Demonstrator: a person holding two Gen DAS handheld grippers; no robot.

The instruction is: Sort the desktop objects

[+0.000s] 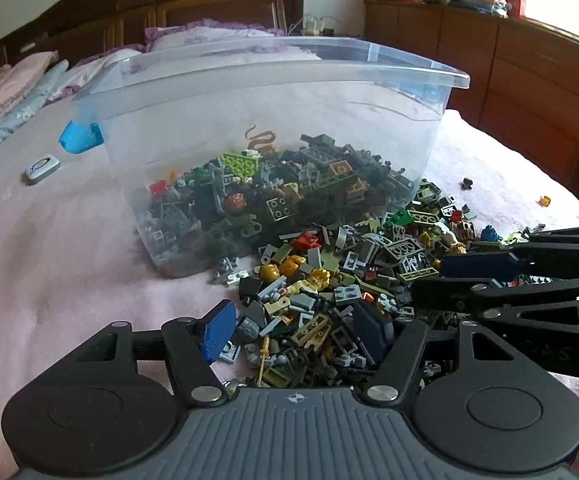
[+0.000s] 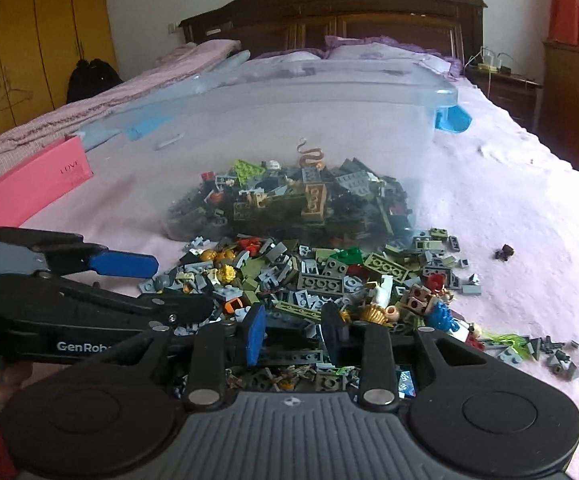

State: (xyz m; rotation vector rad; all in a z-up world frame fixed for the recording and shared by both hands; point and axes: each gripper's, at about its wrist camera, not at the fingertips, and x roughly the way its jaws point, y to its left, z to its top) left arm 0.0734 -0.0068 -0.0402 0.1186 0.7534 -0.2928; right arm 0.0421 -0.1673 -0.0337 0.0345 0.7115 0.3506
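Left gripper [image 1: 297, 330] jaws apart, low over the near bricks [image 1: 329, 280], nothing pinched; right gripper [image 2: 295, 332] jaws narrower, astride loose bricks, clamp uncertain. Bricks heaped on the bed [image 1: 49, 280] against the bin [image 1: 273, 80]; judgement: isolate one brick, centre pads, close squarely before lifting.

Clear bin [image 1: 273, 92] with blue handles; grey, olive, gold, red bricks [image 1: 353, 264]; pink bedspread [image 1: 49, 260]; pink box [image 2: 29, 188].
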